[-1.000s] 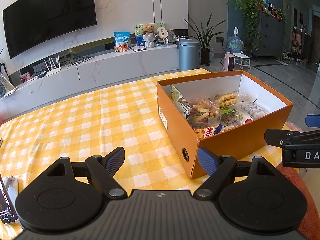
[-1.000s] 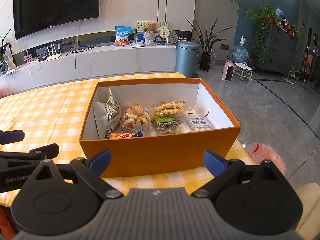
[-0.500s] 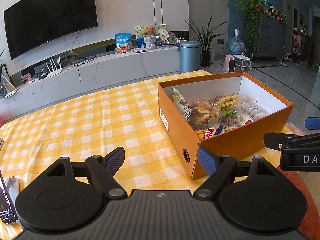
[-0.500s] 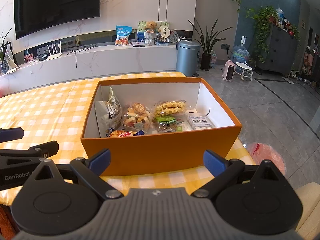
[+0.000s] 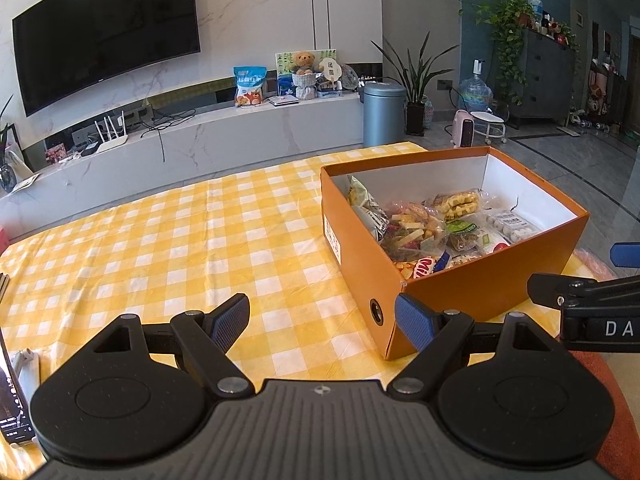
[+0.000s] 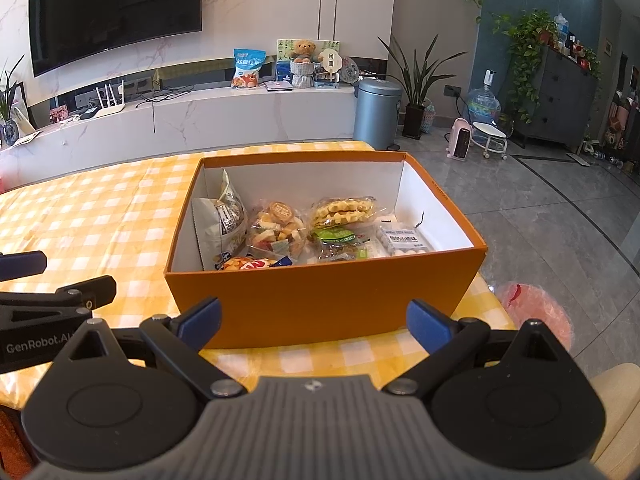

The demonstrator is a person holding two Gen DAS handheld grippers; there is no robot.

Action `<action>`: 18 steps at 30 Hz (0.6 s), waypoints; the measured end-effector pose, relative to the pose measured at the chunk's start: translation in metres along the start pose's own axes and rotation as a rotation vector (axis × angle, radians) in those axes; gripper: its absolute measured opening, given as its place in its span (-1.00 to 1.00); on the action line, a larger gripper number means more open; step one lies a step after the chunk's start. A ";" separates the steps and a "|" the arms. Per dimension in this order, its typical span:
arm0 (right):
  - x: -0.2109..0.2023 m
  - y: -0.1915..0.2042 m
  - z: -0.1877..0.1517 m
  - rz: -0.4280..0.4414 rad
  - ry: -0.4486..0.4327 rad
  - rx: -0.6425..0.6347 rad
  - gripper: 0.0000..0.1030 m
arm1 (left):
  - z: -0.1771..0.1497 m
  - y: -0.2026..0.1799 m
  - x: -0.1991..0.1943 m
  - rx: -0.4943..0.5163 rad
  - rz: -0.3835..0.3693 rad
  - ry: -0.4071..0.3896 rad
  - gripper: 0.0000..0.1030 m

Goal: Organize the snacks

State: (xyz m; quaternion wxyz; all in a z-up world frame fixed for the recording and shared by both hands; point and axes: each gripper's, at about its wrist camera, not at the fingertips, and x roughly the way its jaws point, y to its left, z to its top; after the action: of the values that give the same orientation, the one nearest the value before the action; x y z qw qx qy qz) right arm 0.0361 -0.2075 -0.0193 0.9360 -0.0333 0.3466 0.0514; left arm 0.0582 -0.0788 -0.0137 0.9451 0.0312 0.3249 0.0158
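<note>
**Snacks boxed, both grippers empty — risks sit at the table edge**

Left gripper [image 5: 322,316]: fingers spread wide, holding nothing, hovering over the yellow checked tablecloth [image 5: 168,248] just beside the near-left corner of the orange cardboard box [image 5: 480,292]. No loose snacks visible on the cloth.

Box contents, left to right in the right wrist view: upright grey chip bag [image 6: 222,220] leaning on the left wall, clear mixed-candy bag [image 6: 276,234], waffle pack [image 6: 344,210] at the back, green-label pack [image 6: 336,240] in front of it, white-ball pack [image 6: 404,242] at right. Task looks close to done.

Right gripper [image 6: 314,320]: also spread, empty, facing the box's near wall.

Risks, as a judgement:
- Box sits near the right table edge; a push from either gripper could slide it off toward the floor.
- Open finger catching the rim could tip the box and spill packs.
- Chip bag is leaning, may flop if the box is jolted.
- Grippers hang near each other; they could collide.
</note>
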 end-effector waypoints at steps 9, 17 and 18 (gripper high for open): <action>0.000 0.002 0.000 0.004 0.006 0.003 0.88 | 0.000 0.001 -0.004 0.001 0.004 -0.014 0.88; 0.001 0.003 0.001 0.006 0.008 0.001 0.88 | 0.000 0.001 -0.005 -0.004 -0.007 -0.015 0.88; 0.001 0.003 0.001 0.007 0.009 0.000 0.88 | 0.000 0.002 -0.005 -0.006 -0.009 -0.015 0.88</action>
State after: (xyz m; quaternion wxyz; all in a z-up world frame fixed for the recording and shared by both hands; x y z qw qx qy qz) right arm 0.0372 -0.2045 -0.0196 0.9342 -0.0322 0.3510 0.0543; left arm 0.0542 -0.0773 -0.0109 0.9476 0.0268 0.3180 0.0122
